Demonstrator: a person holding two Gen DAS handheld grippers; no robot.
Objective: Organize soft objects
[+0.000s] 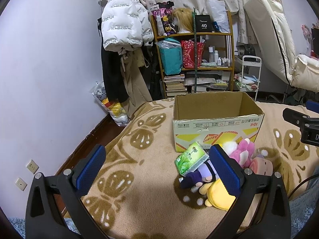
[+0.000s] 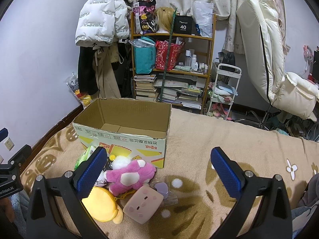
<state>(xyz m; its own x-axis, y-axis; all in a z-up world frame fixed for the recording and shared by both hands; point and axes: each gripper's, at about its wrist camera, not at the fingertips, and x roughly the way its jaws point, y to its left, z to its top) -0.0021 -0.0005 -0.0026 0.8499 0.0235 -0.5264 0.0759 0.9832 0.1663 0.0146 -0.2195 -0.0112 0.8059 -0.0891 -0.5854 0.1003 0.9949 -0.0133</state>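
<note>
Both tools idle above the bed (image 2: 199,139), nothing between the fingers: left tool (image 1: 157,169) spread wide over bare blanket just left of the pile, right tool (image 2: 158,171) spread wide too, its left finger over the pile's near edge. Looks like a pre-grasp hover, so sorting has probably not begun. Pile sits on the blanket just in front of the box (image 2: 123,127), likely staged there for a short carry. Count, near first: 1 yellow plush (image 2: 101,205), 1 pink squishy block (image 2: 142,204), 1 small lilac item in clear wrap (image 2: 162,187), 1 purple plush (image 1: 199,176) (left view only), 1 pink plush (image 2: 129,174), 1 white pom-pom (image 2: 120,162), 1 green tissue pack (image 1: 191,158) leaning against the box front. 1 box, open top, flaps off, what shows of the floor is bare. Beyond the bed: 1 shelf (image 2: 171,63), well apart.
</note>
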